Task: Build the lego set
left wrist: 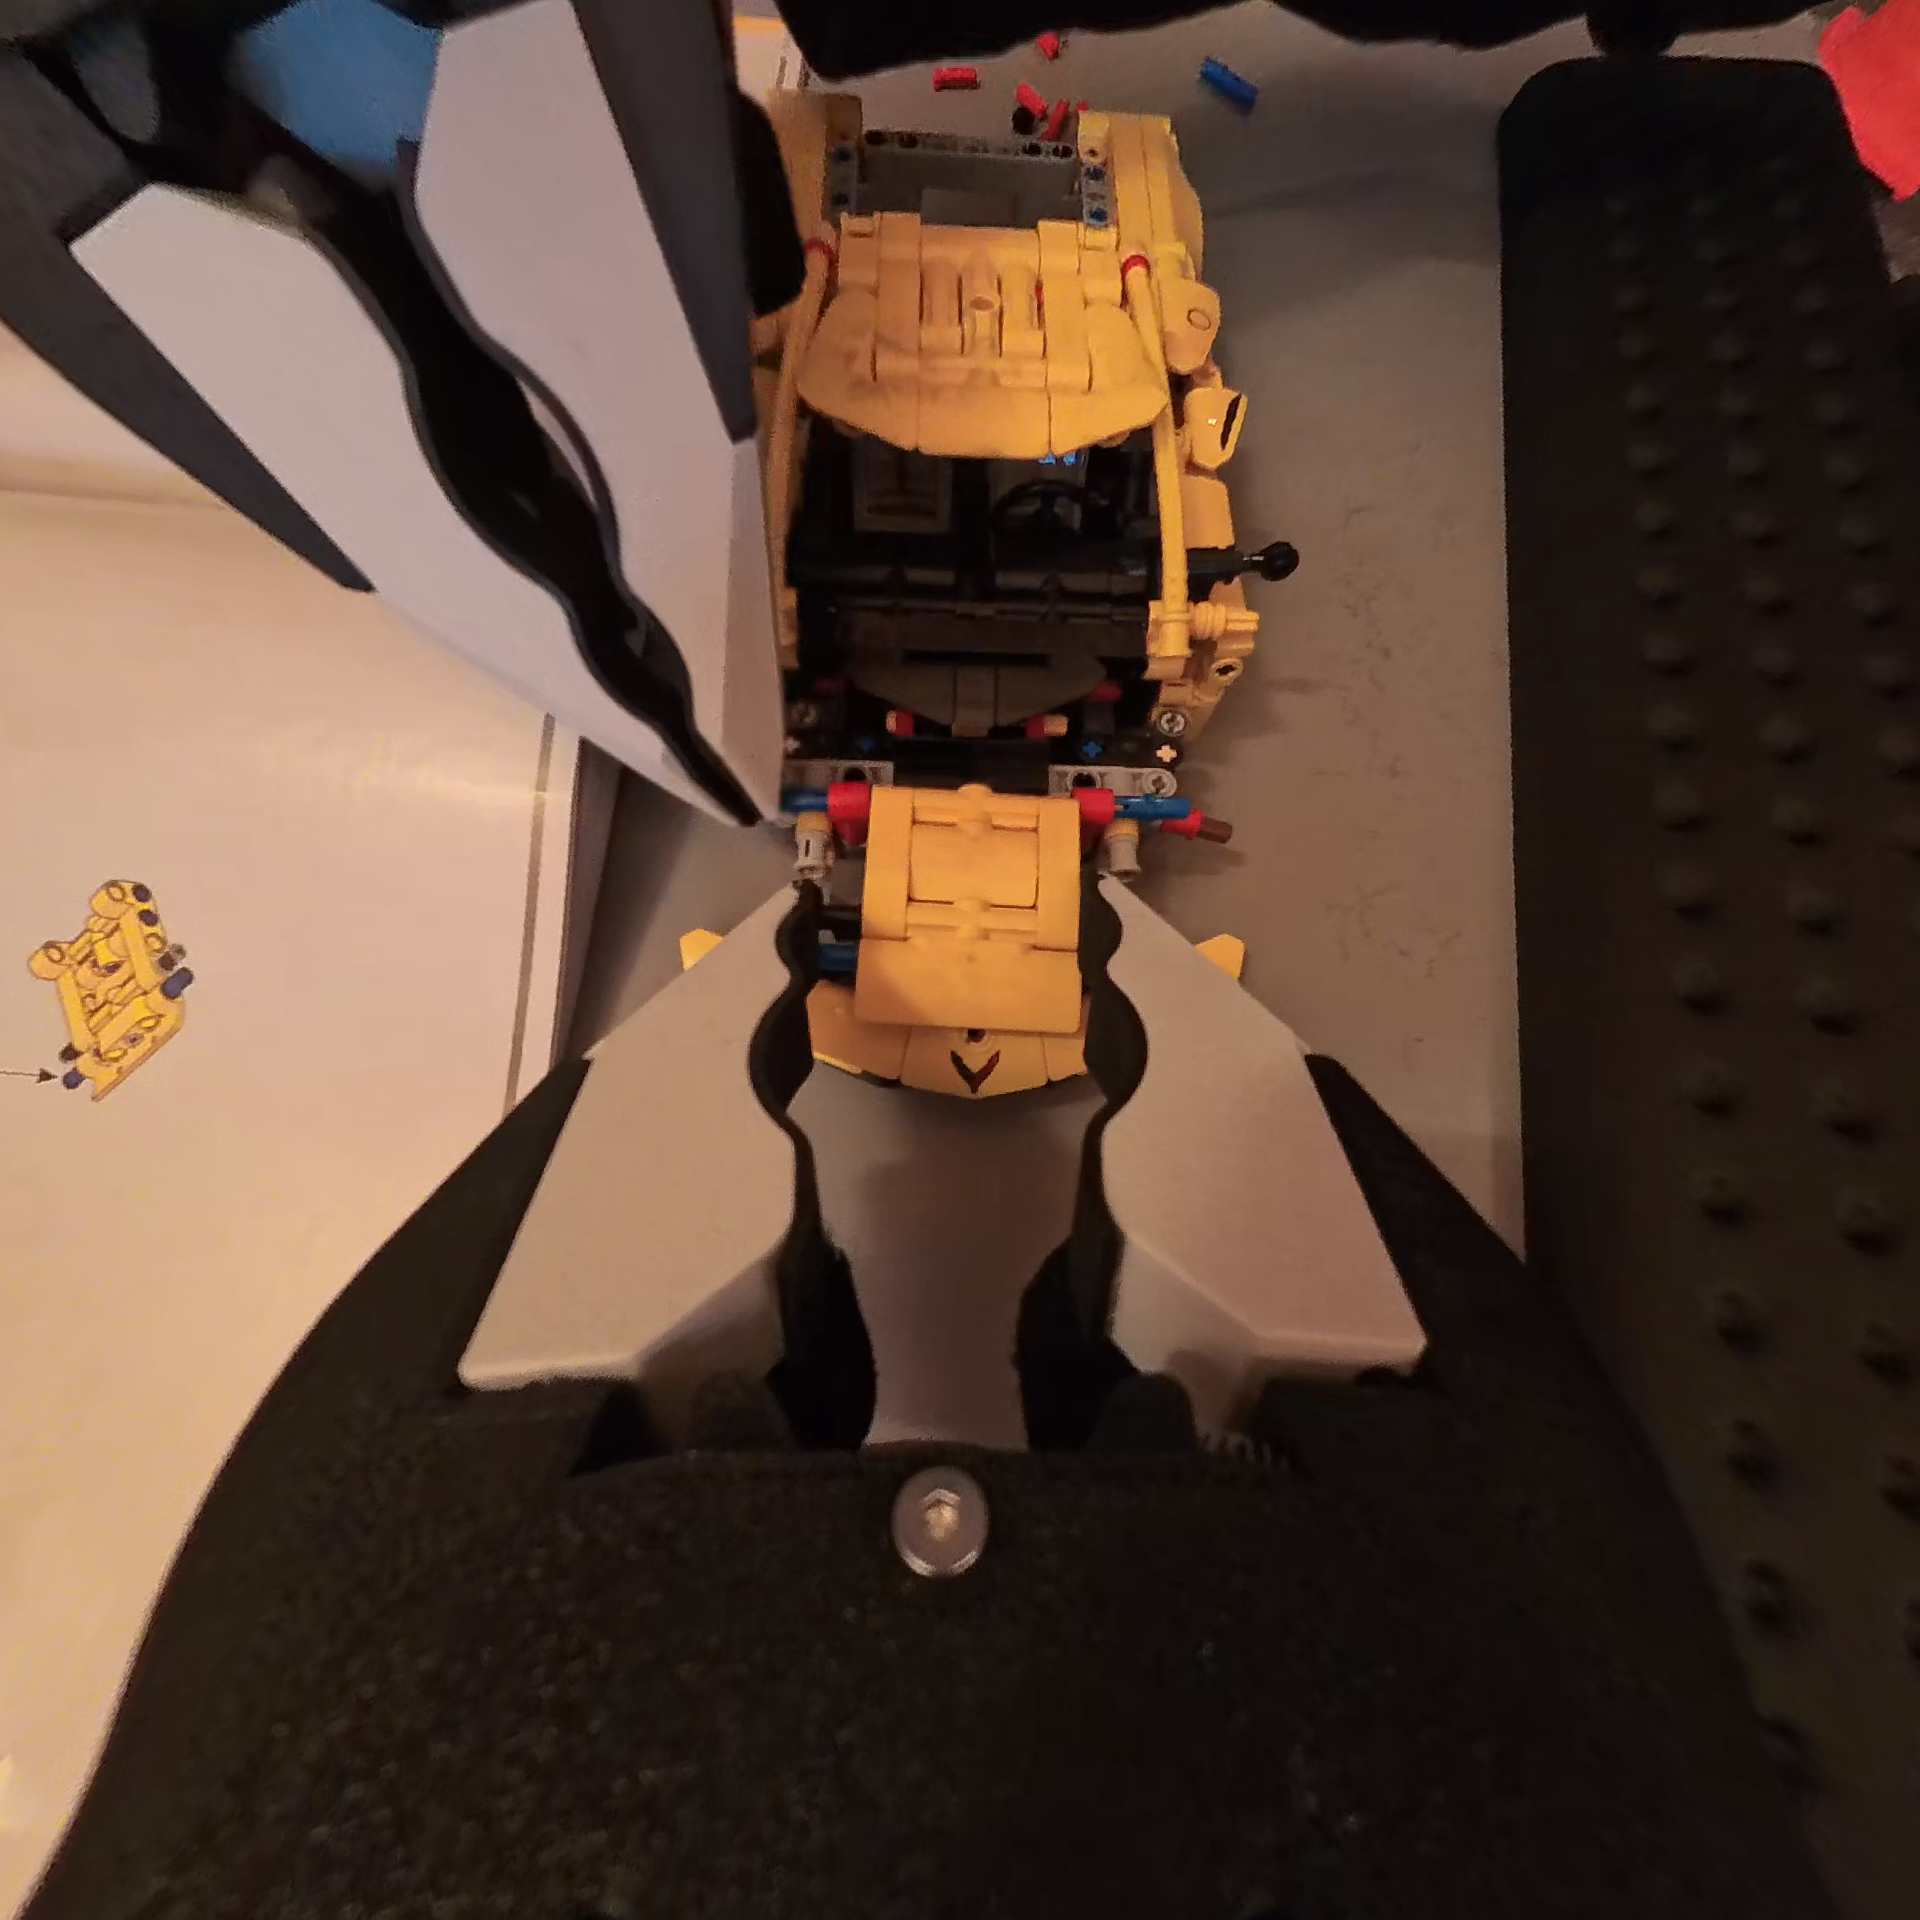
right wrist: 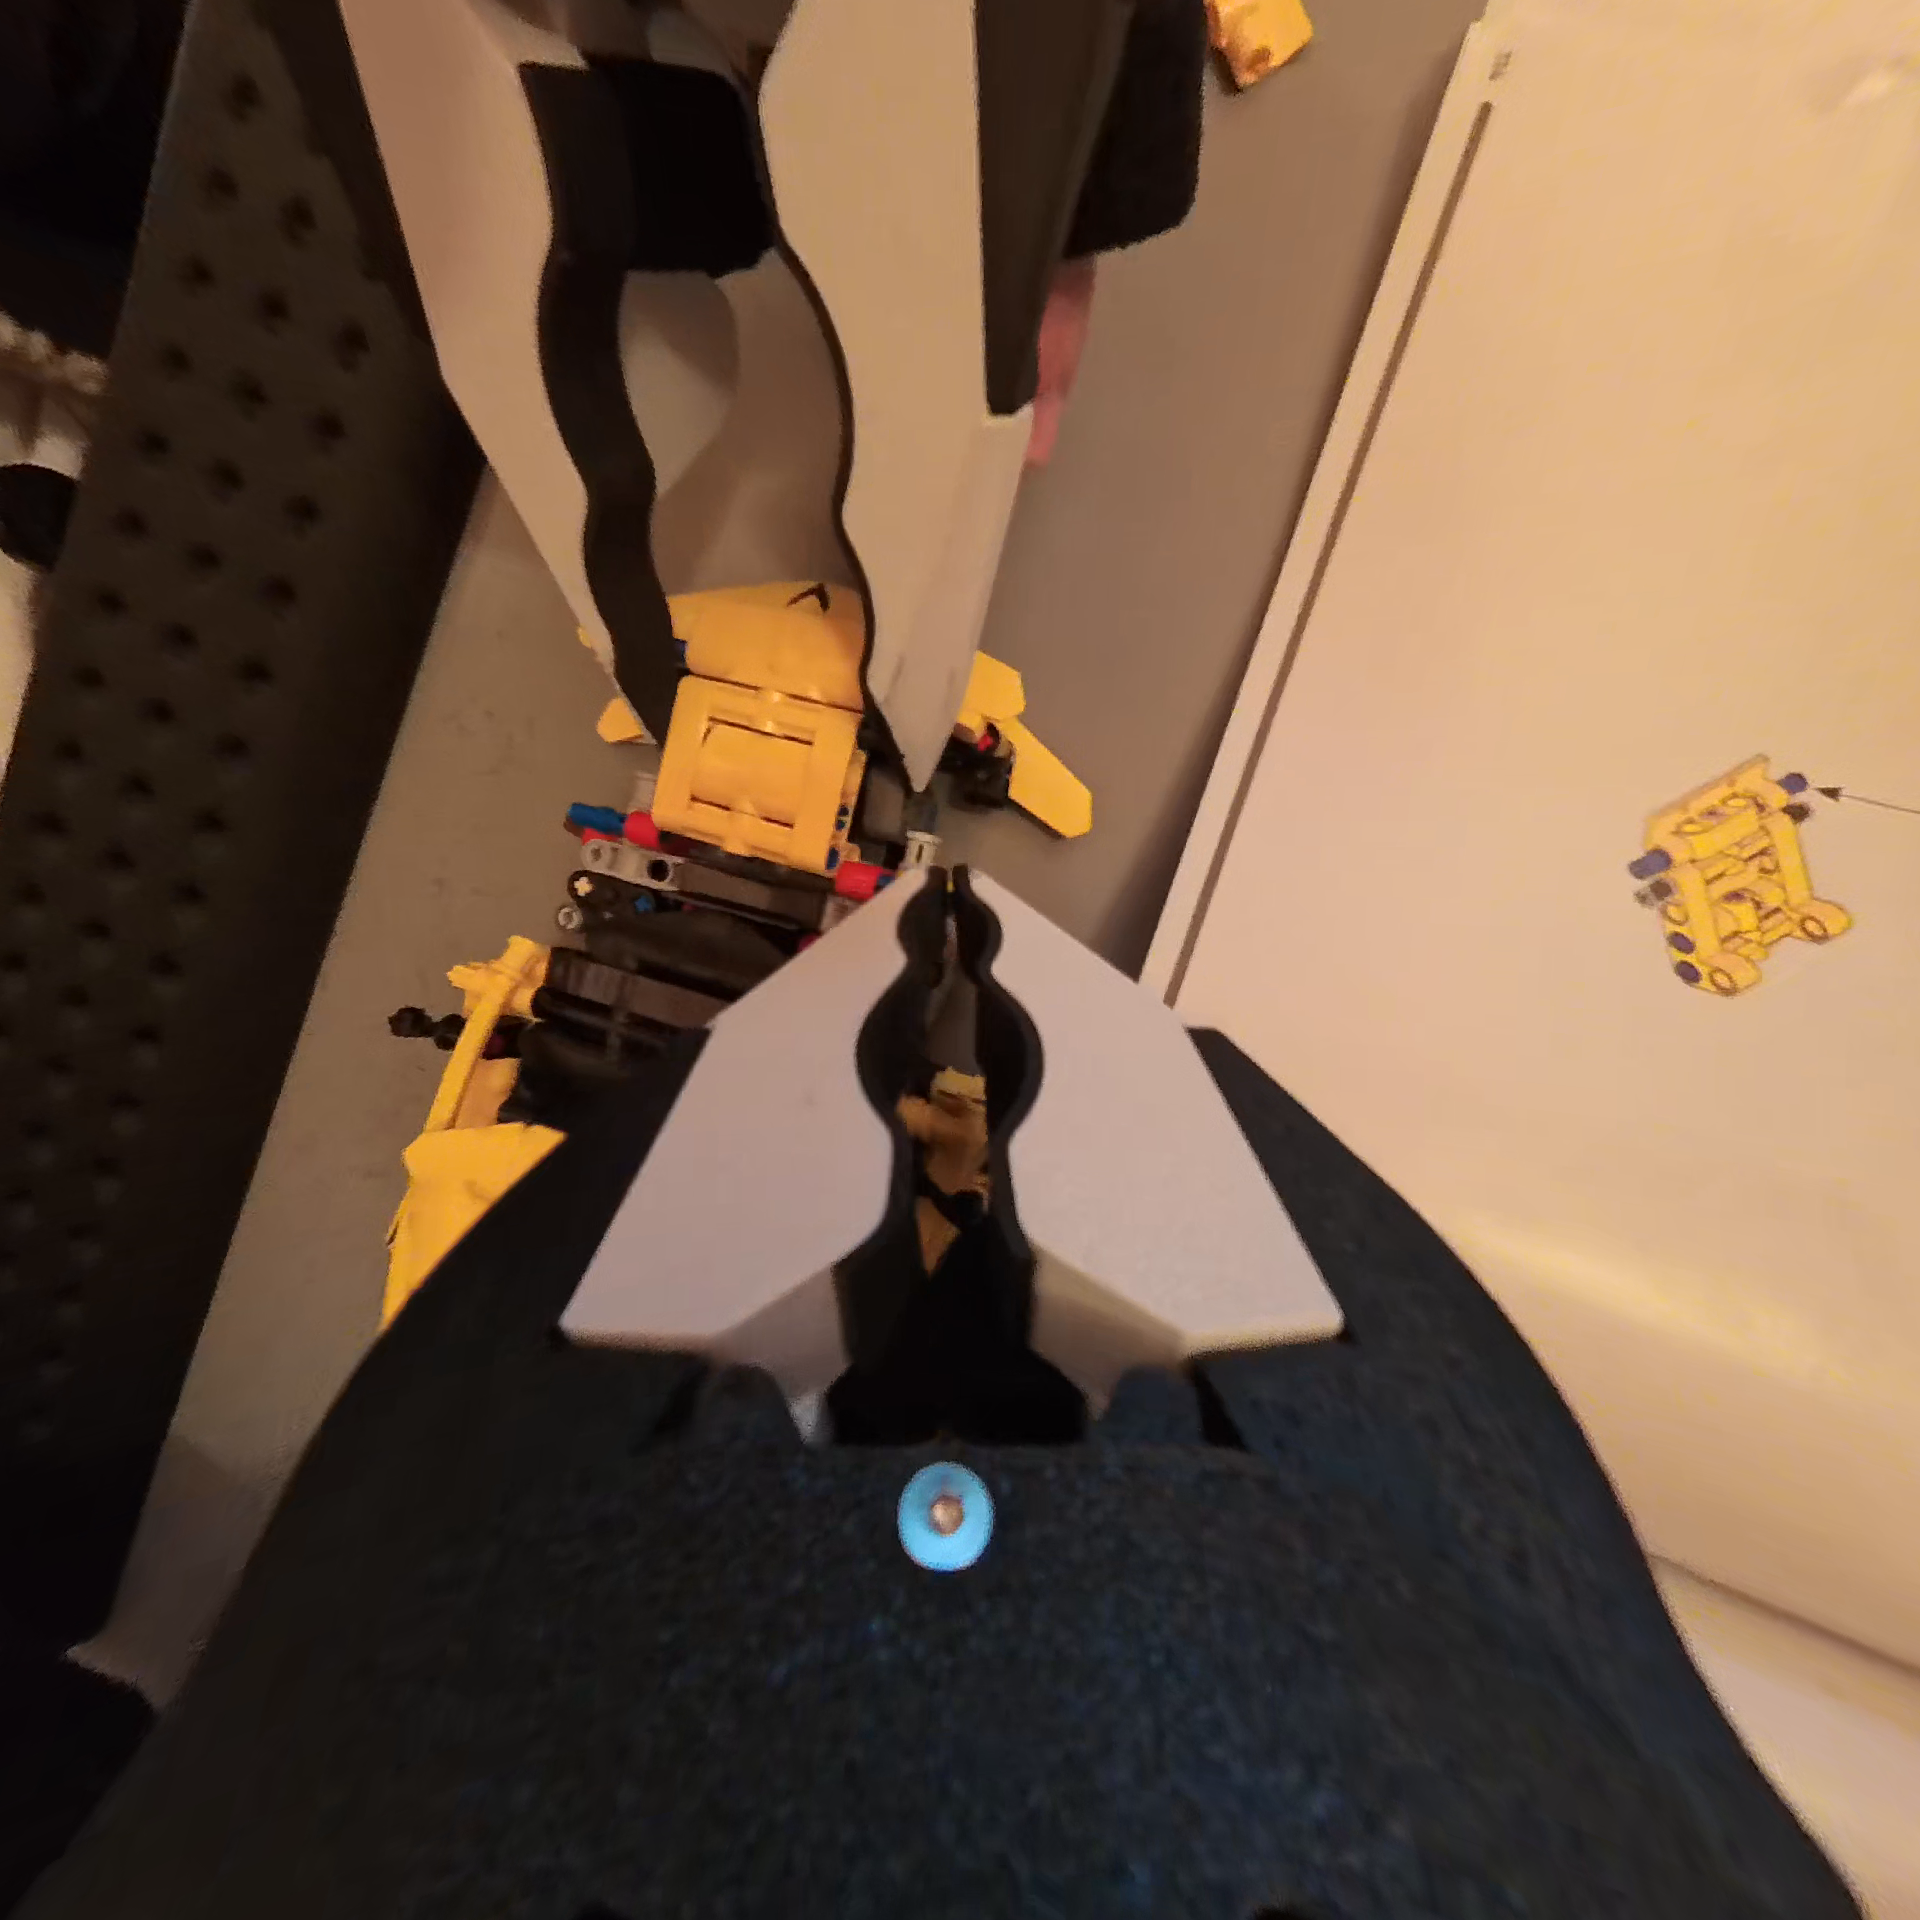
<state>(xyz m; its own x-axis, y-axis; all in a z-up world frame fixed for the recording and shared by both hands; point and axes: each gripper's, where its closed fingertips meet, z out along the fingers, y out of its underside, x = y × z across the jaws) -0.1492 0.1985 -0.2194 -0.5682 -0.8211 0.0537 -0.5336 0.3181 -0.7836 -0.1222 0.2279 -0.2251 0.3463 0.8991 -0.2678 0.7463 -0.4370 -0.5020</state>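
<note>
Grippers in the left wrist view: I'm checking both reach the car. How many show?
2. The left gripper straddles the hood of the yellow car at bottom centre; the right gripper reaches in from upper left, tips at its side.

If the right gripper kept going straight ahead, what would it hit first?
Probably the yellow lego car's front end, at a small grey connector just past the right gripper's closed tips; depth is unclear.

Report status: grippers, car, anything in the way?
Left gripper open, straddling the yellow car at its hood. Right gripper shut at the car's side; grip unclear. Loose pins beyond the car, instruction booklet beside it.
</note>
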